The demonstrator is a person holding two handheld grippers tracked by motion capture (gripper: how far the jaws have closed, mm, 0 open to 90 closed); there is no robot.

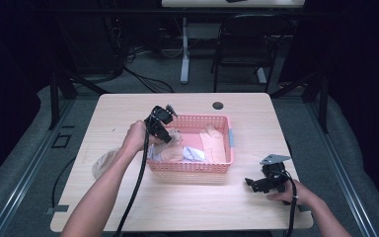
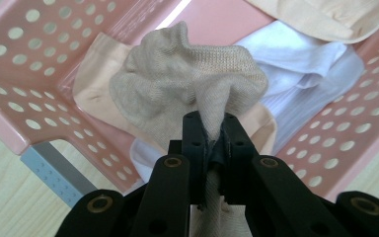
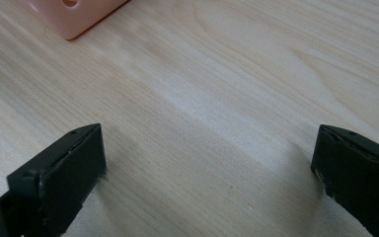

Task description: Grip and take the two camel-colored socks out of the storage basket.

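Sock (image 2: 187, 79), beige, pinched in the left gripper (image 2: 211, 136), jaws clamped, hanging over the pink basket (image 2: 15, 123) at table centre. Right gripper (image 3: 209, 163) at 5 o'clock, wide open, holding nothing. Prob. placing step; next: let go into basket.

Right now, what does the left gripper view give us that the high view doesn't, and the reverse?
Left gripper view: the left gripper's fingers pinch a beige knit sock above white cloth in the basket. High view: the right gripper low over bare table right of the basket, and a beige piece lying outside the basket's left end. Both: the pink perforated basket holding laundry.
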